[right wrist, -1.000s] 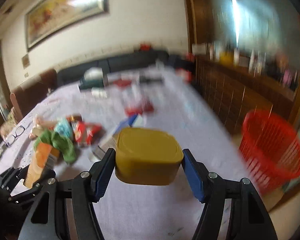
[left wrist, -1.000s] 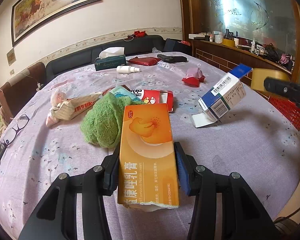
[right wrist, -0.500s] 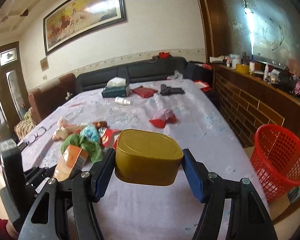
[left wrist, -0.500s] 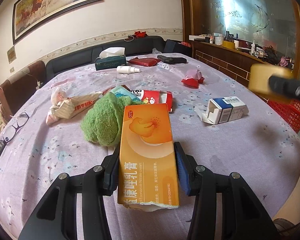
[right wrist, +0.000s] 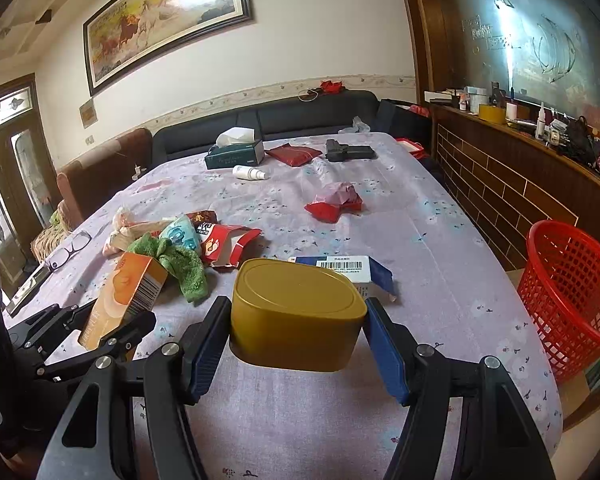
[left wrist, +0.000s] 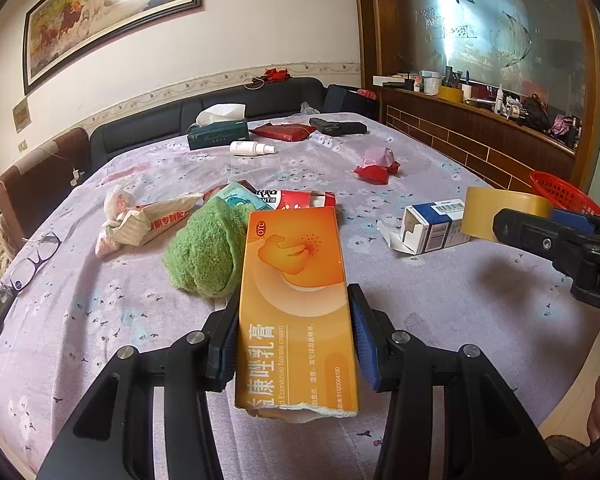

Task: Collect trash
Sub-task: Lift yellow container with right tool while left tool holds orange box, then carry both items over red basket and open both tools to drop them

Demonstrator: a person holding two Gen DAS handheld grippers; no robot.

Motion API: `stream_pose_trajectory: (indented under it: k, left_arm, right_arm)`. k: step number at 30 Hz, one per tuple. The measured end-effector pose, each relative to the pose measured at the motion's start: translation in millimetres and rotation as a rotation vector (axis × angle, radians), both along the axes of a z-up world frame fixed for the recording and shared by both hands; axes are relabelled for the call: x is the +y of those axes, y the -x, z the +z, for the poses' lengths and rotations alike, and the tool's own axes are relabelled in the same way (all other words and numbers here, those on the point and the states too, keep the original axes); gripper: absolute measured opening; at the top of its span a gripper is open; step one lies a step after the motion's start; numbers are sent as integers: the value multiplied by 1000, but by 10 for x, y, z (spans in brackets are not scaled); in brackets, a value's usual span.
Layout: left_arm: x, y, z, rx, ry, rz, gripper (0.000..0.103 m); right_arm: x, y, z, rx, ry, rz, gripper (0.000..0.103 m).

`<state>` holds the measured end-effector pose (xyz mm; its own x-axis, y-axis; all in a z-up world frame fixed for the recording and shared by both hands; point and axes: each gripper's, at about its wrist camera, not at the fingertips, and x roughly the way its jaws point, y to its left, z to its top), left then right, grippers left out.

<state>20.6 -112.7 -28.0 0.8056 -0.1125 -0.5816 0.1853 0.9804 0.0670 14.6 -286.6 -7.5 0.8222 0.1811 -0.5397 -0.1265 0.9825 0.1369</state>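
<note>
Taking the green cloth (right wrist: 171,266) on the table (right wrist: 440,248) as the landmark and moving from its left across: glasses (right wrist: 66,250) lie well to its left near the table edge, and a crumpled paper bag (right wrist: 134,230) lies just beside it on that side. In front of the cloth, the left gripper (left wrist: 292,332) is clenched on an orange box (left wrist: 296,304), its blue pads pressing both long sides; the box's torn end points back toward the camera and its far end touches the cloth. Just behind the cloth lie a teal packet (right wrist: 180,234) and a torn red wrapper (right wrist: 228,244). Right of the cloth, the right gripper (right wrist: 296,338) grasps a yellow tub (right wrist: 298,314) between its pads, held above the table. Just past the tub lies an opened blue-and-white carton (right wrist: 344,270). Farther back and right of the cloth sits a red crumpled wrapper (right wrist: 334,202). Well right of the cloth, off the table edge, stands a red basket (right wrist: 572,288).
</note>
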Motion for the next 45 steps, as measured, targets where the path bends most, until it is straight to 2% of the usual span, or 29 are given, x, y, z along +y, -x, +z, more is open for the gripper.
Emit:
stream_pose_trajectory:
  k: [10, 31, 40, 45]
  left_arm:
    - [-34, 22, 13, -5, -17, 0, 47]
    - [14, 107, 53, -19, -25, 6, 47]
    - [-24, 158, 133, 3, -3, -30, 47]
    - [-248, 104, 215, 42, 8, -103, 47]
  right_arm:
    - [-6, -38, -95, 44, -14, 11, 71]
    - [76, 68, 17, 27, -6, 19, 71]
    - [5, 136, 59, 38, -63, 40, 71]
    - [-251, 141, 100, 35, -118, 11, 71]
